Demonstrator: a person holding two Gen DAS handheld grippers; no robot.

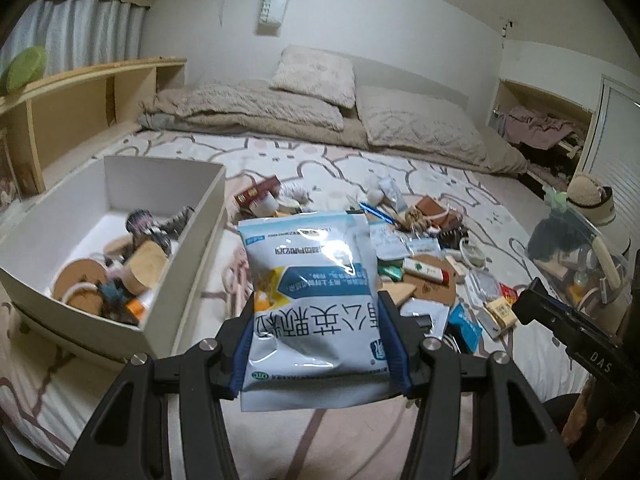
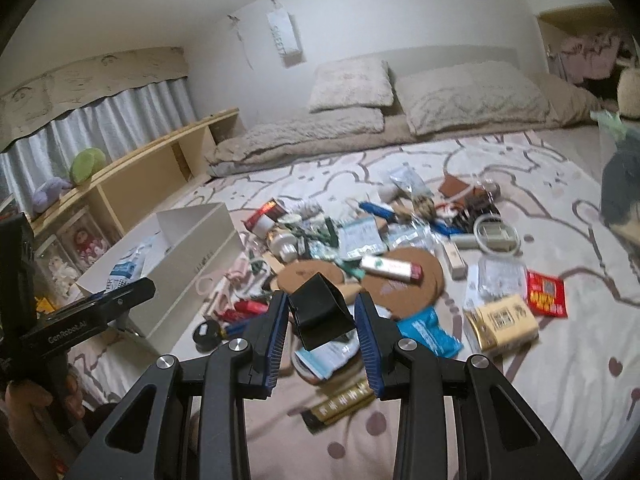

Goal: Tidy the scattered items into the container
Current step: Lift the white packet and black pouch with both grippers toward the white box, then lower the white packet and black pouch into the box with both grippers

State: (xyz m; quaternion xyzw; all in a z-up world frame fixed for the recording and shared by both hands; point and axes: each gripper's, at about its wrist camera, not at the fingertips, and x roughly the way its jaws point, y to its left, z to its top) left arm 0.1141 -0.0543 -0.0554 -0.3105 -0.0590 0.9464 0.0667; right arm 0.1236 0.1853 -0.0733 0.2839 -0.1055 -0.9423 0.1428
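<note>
Ahead of the tool lies a bed (image 1: 460,184) under a cream patterned sheet, with beige pillows (image 1: 316,74) and a folded blanket (image 1: 248,110) against the white wall (image 1: 380,12). A wooden shelf (image 1: 84,96) runs along the left, beneath pale curtains (image 1: 84,36).

Two beige pillows (image 1: 316,74), folded blanket (image 1: 240,110), wooden shelf (image 1: 92,96), grey curtain (image 1: 80,34)

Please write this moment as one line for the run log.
left gripper: shut on white-blue pouch | right gripper: shut on black folded item | white box: partly filled | both items lifted above the bed
</note>
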